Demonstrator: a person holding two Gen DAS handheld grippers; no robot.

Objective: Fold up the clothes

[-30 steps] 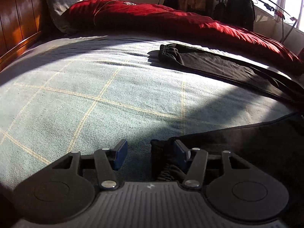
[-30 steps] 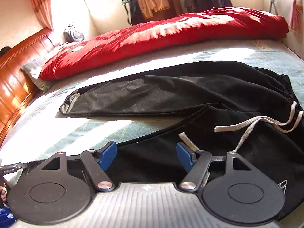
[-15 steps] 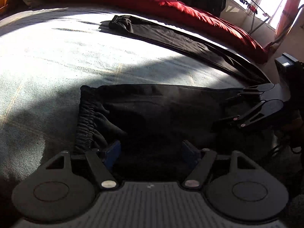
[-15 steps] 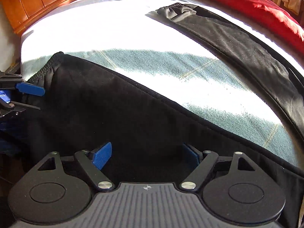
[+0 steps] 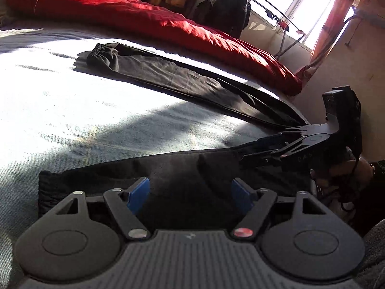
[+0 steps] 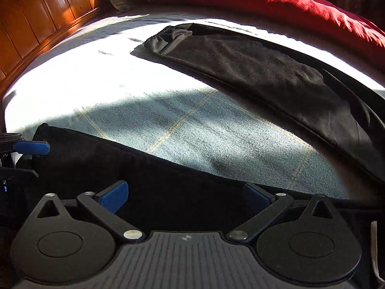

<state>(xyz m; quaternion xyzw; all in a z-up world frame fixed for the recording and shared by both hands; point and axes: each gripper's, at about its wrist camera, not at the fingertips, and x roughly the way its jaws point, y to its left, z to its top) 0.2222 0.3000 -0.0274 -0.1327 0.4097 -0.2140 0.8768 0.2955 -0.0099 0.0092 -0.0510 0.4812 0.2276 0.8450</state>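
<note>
A pair of black trousers (image 6: 252,72) is spread on the bed (image 6: 192,130), one leg stretched across the far side with its elastic cuff (image 6: 166,36) toward the wooden headboard (image 6: 36,16), the other leg (image 5: 168,168) lying along the near edge. Over that near leg the left gripper (image 5: 190,192) hangs with its blue fingers (image 5: 138,193) spread wide, nothing pinched between them. The right gripper (image 6: 185,195) sits farther along the same leg, fingers equally spread. A red duvet (image 5: 144,19) is heaped along the far side of the bed, with clothes hanging on a rack (image 5: 228,7) by the window.
</note>
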